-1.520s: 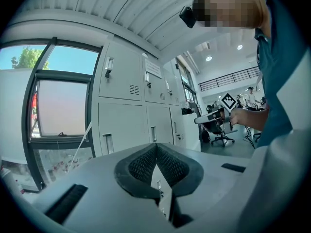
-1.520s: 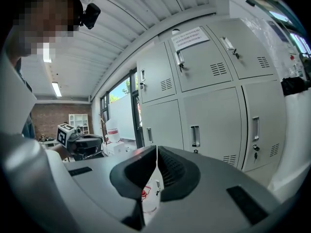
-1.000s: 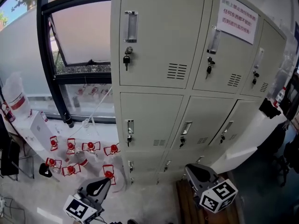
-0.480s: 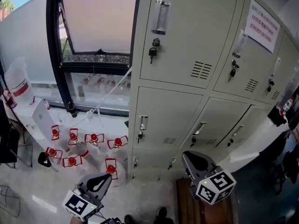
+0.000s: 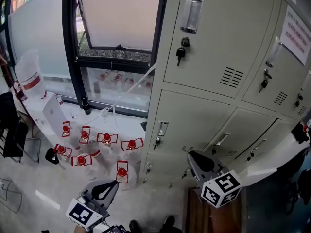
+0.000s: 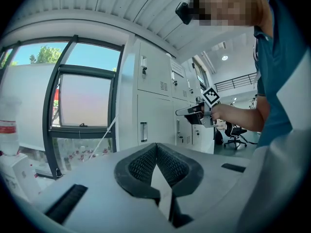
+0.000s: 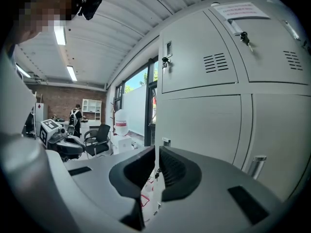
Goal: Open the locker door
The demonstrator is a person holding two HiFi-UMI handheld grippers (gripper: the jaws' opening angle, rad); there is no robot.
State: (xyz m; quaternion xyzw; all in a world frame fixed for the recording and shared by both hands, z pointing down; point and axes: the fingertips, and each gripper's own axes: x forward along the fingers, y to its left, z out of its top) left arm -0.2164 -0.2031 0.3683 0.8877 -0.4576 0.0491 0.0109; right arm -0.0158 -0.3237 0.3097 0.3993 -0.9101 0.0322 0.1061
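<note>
Grey-metal locker door (image 5: pixel 194 123) now fronts your shifted right gripper (image 5: pixel 198 162), closed empty like the left gripper (image 5: pixel 104 192); handle (image 5: pixel 162 128) untouched.

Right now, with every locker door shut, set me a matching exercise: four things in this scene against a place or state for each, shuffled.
Things
1. paper notice
2. red-capped bottles
3. key
4. right gripper

Places or states
A. fingers together, nothing between them
B. hanging below the handle of the top-left locker door
C. standing on the floor below the window
D. stuck on the upper locker door at the right

Pairs: 1-D, 2-C, 3-B, 4-A
</note>
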